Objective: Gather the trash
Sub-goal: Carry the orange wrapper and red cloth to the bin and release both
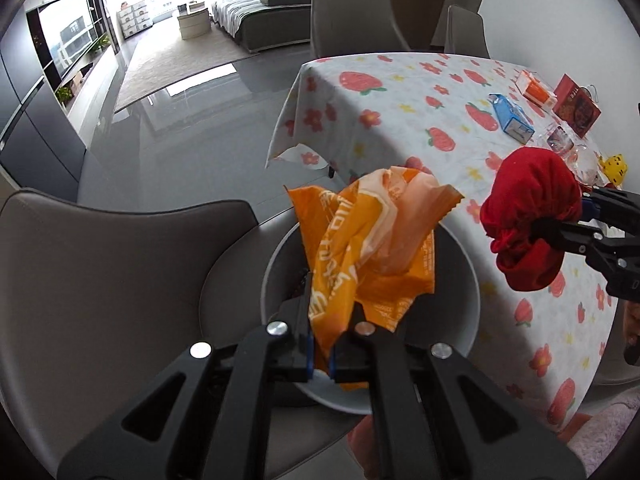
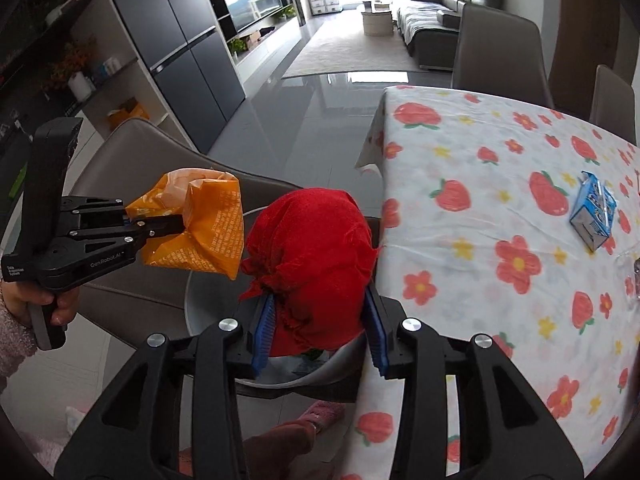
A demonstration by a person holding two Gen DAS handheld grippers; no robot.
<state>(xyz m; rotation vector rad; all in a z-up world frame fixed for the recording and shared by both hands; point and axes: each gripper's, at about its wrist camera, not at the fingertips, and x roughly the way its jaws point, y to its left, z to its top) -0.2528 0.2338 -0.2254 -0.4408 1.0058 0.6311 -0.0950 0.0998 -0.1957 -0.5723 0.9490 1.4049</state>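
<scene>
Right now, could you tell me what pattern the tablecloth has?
The tablecloth is white with red strawberries and small flowers; clearest in the right wrist view.

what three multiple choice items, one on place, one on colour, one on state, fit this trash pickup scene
1. Where is the blue carton?
A. lying on the flowered tablecloth
B. in the grey bin
C. on the chair seat

2. What colour is the wrapper in the left gripper?
A. green
B. orange
C. white

3. How is the right gripper?
A. wide open and empty
B. shut on a blue carton
C. its fingers closed on a red cloth bundle

Key: 1 A, the carton lies flat on the cloth. 2 B, the crumpled wrapper is orange. 3 C, the blue pads press both sides of the bundle.
</scene>
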